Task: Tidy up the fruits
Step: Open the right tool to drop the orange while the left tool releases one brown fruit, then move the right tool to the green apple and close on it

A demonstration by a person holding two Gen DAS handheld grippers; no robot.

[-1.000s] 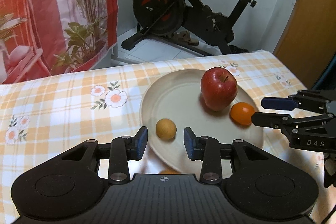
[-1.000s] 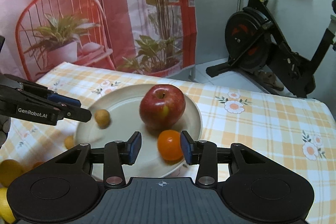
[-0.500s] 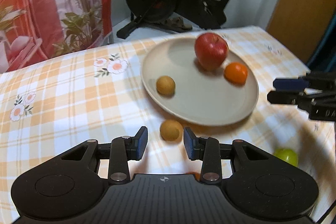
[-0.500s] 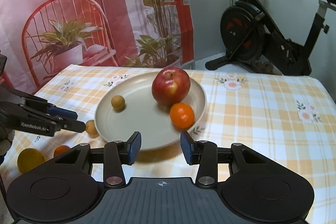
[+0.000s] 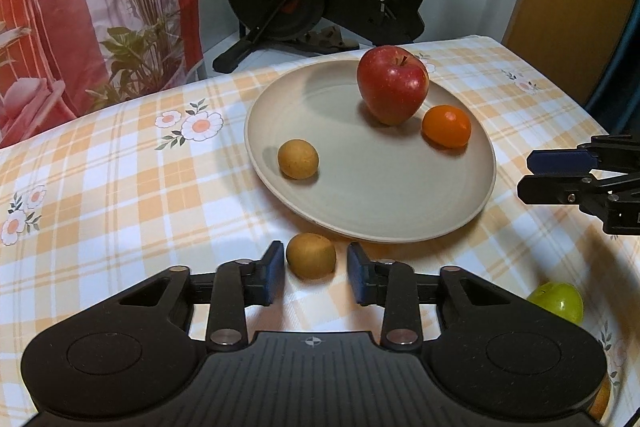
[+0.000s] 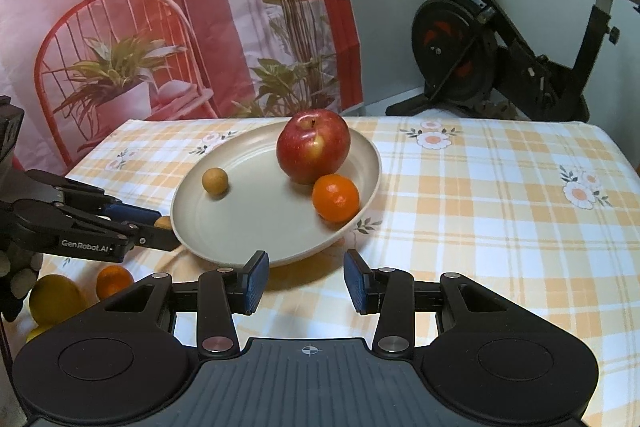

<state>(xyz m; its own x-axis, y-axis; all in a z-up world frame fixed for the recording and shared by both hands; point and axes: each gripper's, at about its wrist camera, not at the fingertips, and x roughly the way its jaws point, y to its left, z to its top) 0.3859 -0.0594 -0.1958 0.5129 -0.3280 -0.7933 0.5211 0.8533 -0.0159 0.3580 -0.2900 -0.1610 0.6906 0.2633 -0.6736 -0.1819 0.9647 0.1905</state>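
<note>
Left wrist view first: the left gripper [image 5: 316,273] is seen with its blue pads on either side of a small round brown fruit [image 5: 311,255] lying on the orange-checked flowered tablecloth [image 5: 120,187], just in front of the round beige plate [image 5: 460,223]. The jaws have just been closing around it, but slim gaps are still seen on both sides, so nothing is pinched. On the plate a big red apple [image 5: 393,84], a small orange mandarin [image 5: 447,126] and a second small brown fruit [image 5: 298,159] are found. A green fruit [image 5: 558,301] is spotted at the right, off the plate.

Right wrist view: the right gripper [image 6: 306,281] is held narrow with nothing in it, over bare cloth near the plate's rim [image 6: 224,255]. A yellow fruit [image 6: 56,297] and another orange one [image 6: 113,279] are seen bottom left.
</note>
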